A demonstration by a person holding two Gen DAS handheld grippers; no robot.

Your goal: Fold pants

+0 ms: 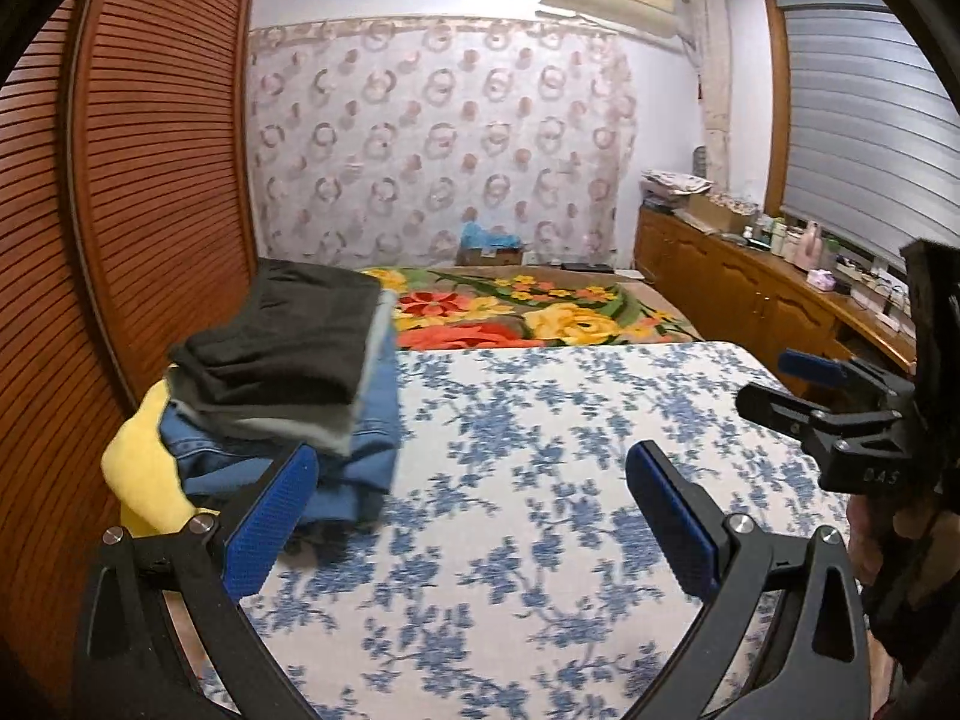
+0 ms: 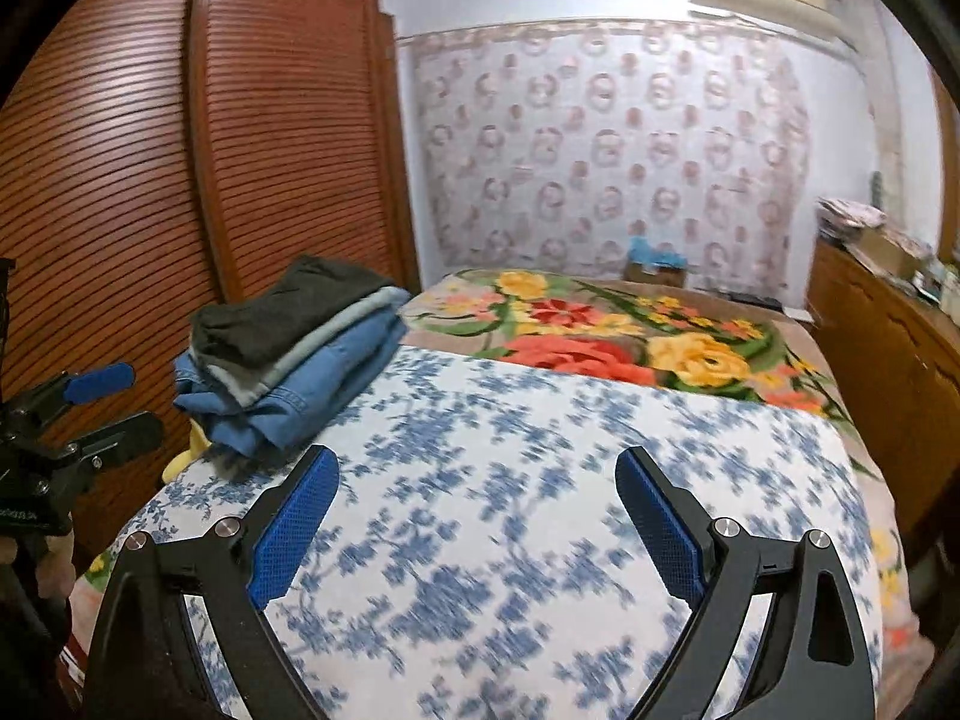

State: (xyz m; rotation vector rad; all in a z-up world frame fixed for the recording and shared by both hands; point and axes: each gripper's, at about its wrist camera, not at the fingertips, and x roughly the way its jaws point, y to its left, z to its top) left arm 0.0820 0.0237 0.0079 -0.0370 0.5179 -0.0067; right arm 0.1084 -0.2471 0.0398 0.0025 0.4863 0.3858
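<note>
A stack of folded pants [image 1: 288,372] lies at the left edge of the bed: dark ones on top, a grey pair under them, blue denim at the bottom. The same stack of pants [image 2: 288,354] shows in the right wrist view, left of centre. My left gripper [image 1: 471,468] is open over the blue-flowered sheet [image 1: 540,510], its left finger beside the denim, nothing between the pads. My right gripper [image 2: 477,477] is also open and empty above the sheet [image 2: 510,540]. Each gripper shows at the side of the other's view.
A yellow cloth [image 1: 147,468] lies under the stack at the bed's left corner. A louvred wooden wardrobe [image 1: 150,150] stands close on the left. A bright flowered blanket [image 1: 540,312] covers the far bed. A wooden cabinet [image 1: 750,288] with clutter runs along the right wall.
</note>
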